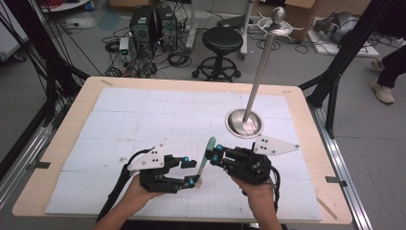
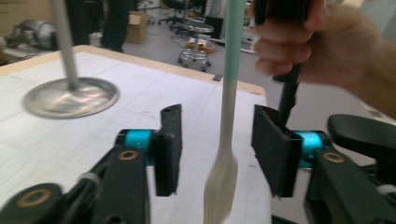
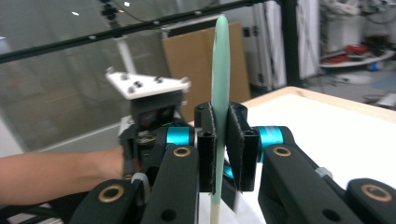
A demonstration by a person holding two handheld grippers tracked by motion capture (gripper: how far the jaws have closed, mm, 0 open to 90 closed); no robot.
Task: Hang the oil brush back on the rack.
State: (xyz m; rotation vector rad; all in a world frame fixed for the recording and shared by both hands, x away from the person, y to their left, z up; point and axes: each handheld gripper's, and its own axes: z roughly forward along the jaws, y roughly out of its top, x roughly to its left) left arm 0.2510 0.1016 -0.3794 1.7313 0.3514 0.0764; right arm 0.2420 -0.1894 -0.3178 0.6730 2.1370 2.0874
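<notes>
Steel stand (image 1: 244, 122), round base flat on the table's white mat (image 1: 143, 115), just beyond the right tongs, its pole leaning up and away | black stool (image 1: 221, 45) on the floor well past both tongs, off the table's far edge | computer towers (image 1: 154, 26) and cable tangle behind, far-left of the tongs

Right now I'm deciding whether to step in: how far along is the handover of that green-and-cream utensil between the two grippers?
Done: the right gripper is clamped on the pale green handle of the cream-tipped utensil, holding it upright above the white table mat. In hand: the left gripper stands open, its jaws either side of the cream end without touching. Left: probably carrying it off, perhaps toward the steel pole stand.
</notes>
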